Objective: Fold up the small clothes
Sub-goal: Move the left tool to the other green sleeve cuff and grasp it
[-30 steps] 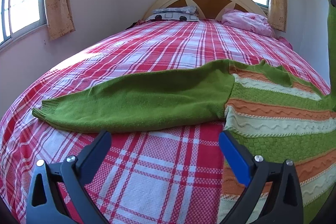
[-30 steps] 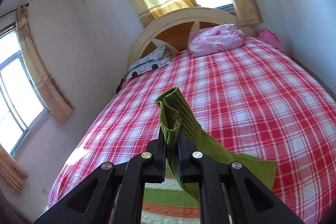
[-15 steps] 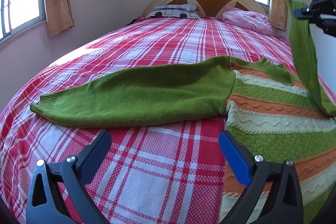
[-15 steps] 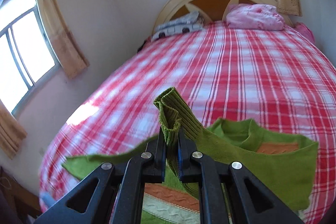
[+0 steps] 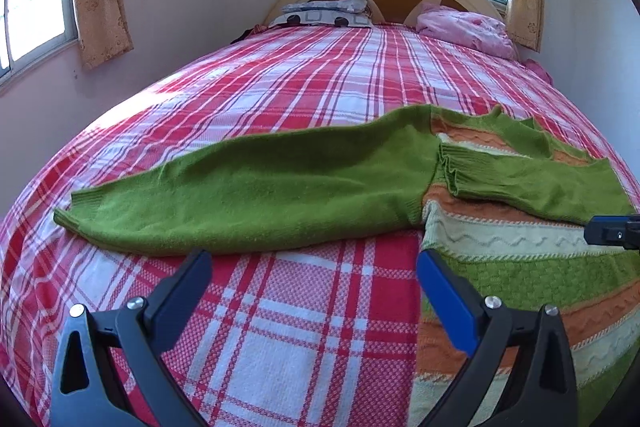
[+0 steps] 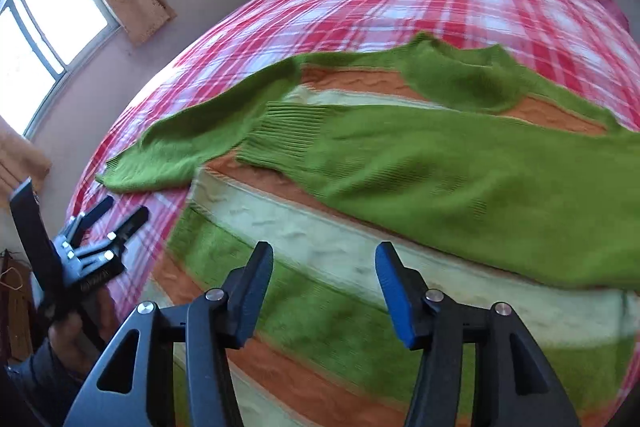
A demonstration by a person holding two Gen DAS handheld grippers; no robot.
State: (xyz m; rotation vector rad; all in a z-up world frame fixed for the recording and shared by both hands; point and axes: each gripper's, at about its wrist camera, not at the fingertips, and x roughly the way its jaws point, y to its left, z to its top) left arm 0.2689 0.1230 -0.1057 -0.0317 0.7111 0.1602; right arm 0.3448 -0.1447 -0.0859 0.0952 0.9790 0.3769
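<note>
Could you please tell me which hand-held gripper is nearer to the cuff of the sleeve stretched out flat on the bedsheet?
Left. The left hand-held gripper hovers open just short of that sleeve cuff. The right hand-held gripper, jaws opening and empty, is over the sweater's striped body.

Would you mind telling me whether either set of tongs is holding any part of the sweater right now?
Neither. The right tongs are opening with nothing between them, the folded sleeve lying free on the sweater; the left tongs stand open above the bedsheet.

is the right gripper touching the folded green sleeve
Apart. The right wrist view shows the right gripper opening, empty, with the folded sleeve lying beyond its fingertips.
</note>
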